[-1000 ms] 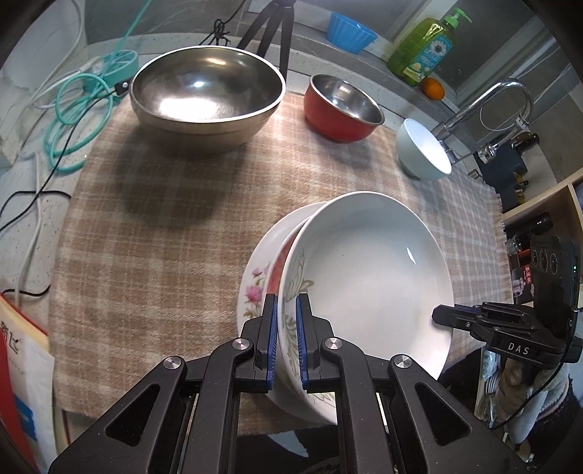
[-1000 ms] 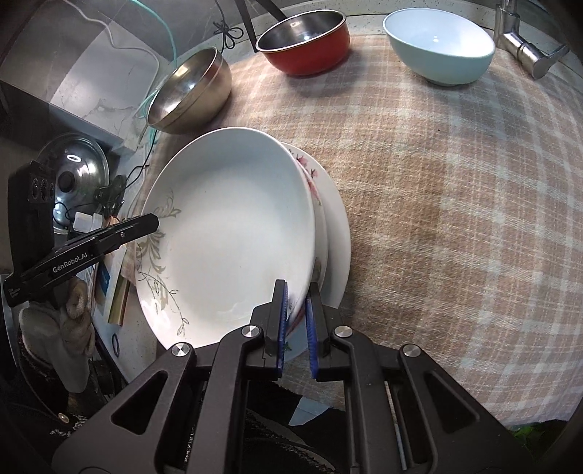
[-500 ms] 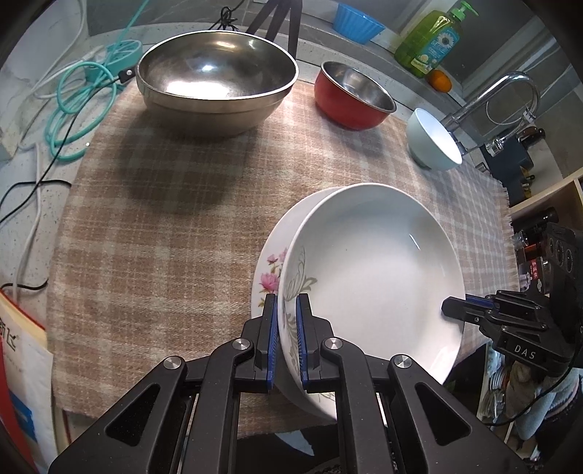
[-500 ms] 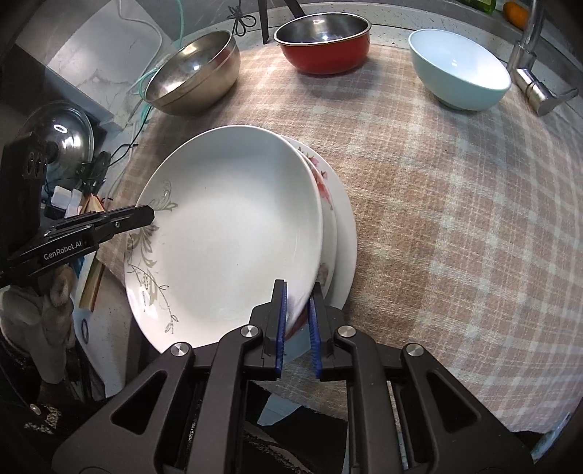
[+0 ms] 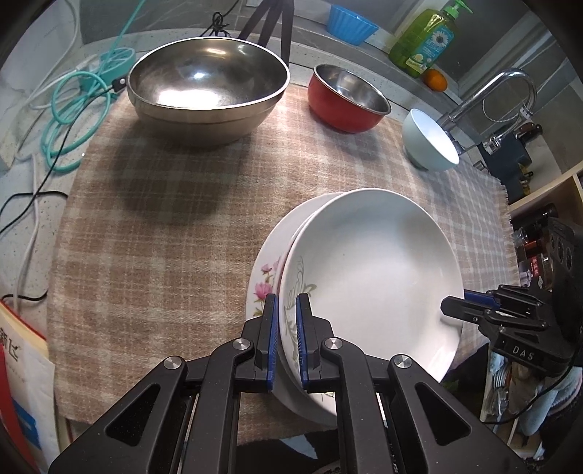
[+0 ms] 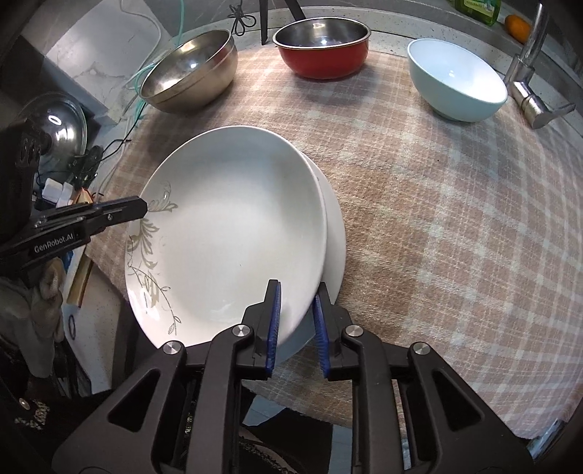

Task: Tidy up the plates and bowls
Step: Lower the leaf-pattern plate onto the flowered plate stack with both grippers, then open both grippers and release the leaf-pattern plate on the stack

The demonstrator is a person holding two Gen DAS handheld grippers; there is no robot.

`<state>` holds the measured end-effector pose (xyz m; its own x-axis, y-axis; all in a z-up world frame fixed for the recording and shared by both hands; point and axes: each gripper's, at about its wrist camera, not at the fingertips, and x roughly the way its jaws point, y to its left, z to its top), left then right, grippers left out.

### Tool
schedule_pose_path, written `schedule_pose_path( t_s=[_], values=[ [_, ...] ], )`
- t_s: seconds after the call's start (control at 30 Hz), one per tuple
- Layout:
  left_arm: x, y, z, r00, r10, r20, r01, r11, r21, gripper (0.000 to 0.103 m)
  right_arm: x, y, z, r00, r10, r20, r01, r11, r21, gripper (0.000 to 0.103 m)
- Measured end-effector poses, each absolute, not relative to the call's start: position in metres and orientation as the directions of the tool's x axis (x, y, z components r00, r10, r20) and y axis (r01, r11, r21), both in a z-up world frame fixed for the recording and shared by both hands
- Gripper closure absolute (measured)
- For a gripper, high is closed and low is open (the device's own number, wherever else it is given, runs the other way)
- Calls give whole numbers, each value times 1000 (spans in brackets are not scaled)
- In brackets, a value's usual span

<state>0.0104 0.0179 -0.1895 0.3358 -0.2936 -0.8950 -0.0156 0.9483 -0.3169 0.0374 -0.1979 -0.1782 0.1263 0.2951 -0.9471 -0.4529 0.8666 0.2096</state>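
Observation:
A white deep plate with a grey leaf pattern (image 5: 368,269) (image 6: 233,233) rests on a flowered plate (image 5: 266,269) (image 6: 333,240) at the near edge of the checked cloth. My left gripper (image 5: 288,342) is shut on the leaf plate's rim; it shows in the right wrist view (image 6: 142,208). My right gripper (image 6: 297,324) has its jaws parted around the opposite rim, not pinching it; it shows in the left wrist view (image 5: 452,310). A large steel bowl (image 5: 207,87) (image 6: 189,76), a red bowl (image 5: 346,98) (image 6: 322,47) and a pale blue bowl (image 5: 430,140) (image 6: 455,78) stand along the back.
The checked cloth (image 5: 153,218) (image 6: 455,218) covers the counter. A faucet (image 5: 492,98) (image 6: 532,73), a green soap bottle (image 5: 422,36), an orange (image 5: 435,79) and a blue dish (image 5: 351,23) are at the back right. Teal and white cables (image 5: 69,105) lie left. A pot lid (image 6: 62,120) is off the counter.
Both grippers moved forward with the plates, which came down onto the cloth. The right gripper's jaws have opened off the plate rim. The left gripper stays shut on it.

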Motion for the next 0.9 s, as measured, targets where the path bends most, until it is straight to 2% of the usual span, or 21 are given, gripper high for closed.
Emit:
schedule_pose_path(
  t_s=[0.43, 0.53, 0.63, 0.77, 0.9],
  values=[
    [11, 25, -189, 341, -290, -894, -32, 947, -320, 95, 41, -199, -176, 129, 314, -941, -443, 867, 229, 84],
    [11, 32, -188, 348, -295, -890, -46, 943, -330, 90, 45, -204, -169, 156, 326, -932, -433, 871, 232, 83],
    [11, 38, -184, 361, -288, -887, -52, 943, -328, 85, 51, -208, -162, 179, 335, -925, -420, 876, 236, 78],
    [13, 48, -177, 380, -269, -885, -65, 946, -316, 85, 61, -211, -149, 208, 366, -907, -398, 879, 263, 64],
    [19, 69, -169, 409, -249, -878, -96, 945, -313, 85, 75, -206, -134, 237, 398, -886, -385, 876, 291, 64]
  ],
)
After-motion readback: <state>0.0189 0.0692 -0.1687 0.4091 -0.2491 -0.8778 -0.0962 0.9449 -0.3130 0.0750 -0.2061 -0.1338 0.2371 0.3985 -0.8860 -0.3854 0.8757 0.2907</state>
